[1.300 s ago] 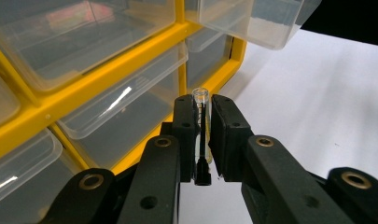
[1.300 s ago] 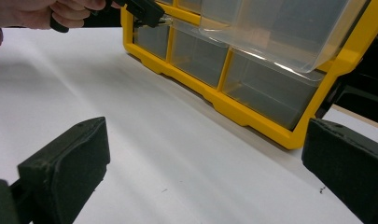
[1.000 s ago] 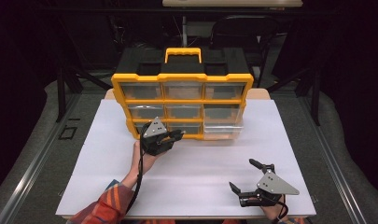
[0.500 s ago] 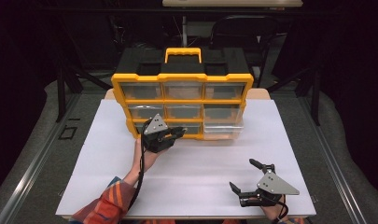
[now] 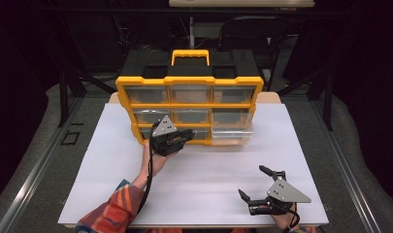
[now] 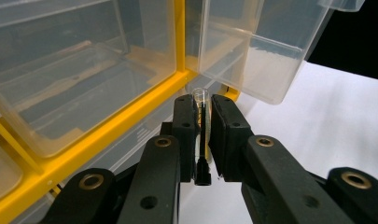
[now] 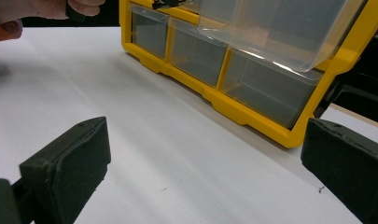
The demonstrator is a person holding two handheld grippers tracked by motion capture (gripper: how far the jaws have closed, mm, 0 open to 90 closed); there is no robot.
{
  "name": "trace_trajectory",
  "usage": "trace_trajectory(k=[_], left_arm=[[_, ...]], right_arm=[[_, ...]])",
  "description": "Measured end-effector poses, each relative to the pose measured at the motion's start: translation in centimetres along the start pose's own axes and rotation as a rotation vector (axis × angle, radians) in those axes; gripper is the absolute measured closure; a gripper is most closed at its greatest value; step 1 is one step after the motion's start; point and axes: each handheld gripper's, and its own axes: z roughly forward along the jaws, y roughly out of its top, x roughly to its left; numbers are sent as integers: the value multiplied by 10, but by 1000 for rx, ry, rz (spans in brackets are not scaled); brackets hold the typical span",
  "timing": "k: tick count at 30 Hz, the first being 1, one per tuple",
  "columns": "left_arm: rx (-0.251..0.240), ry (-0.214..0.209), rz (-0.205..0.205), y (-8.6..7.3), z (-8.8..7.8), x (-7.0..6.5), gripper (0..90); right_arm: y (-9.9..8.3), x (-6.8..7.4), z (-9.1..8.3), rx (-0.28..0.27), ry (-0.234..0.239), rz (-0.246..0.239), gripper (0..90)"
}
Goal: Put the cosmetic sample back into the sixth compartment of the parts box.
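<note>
A yellow organizer [image 5: 189,80] with clear drawers stands at the back of the white table. Its middle-row right drawer [image 5: 233,131] is pulled out and also appears as the clear drawer [image 6: 263,51] and the drawer [image 7: 275,32]. My left gripper [image 5: 190,134] is up against the organizer's lower front, just left of that drawer. It is shut on a small clear tube [image 6: 201,119] with a black cap, held upright between the jaws of the left gripper [image 6: 203,116]. My right gripper [image 5: 253,182] rests open and empty near the table's front right, and the right gripper [image 7: 200,172] faces the organizer [image 7: 252,114].
A white sheet [image 5: 208,170] covers the table between the grippers. The organizer's black top carries a yellow handle [image 5: 190,56]. A dark chair [image 5: 245,34] stands behind the table. The person's left hand [image 7: 37,9] is at the top left of the right gripper view.
My left gripper has edged slightly up and right toward the organizer front with the tube in it. The right gripper has stayed put.
</note>
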Motion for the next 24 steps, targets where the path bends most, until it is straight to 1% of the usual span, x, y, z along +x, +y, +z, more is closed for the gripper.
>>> trace_trajectory(k=[1,17,24], left_arm=[[-2,0,6,1,0,0,802],[-40,0,16,18,-1,-2,802],[-57,0,26,28,-3,-3,802]], right_arm=[[0,0,0,0,0,0,8],[0,0,0,0,1,3,8],[0,0,0,2,0,3,8]])
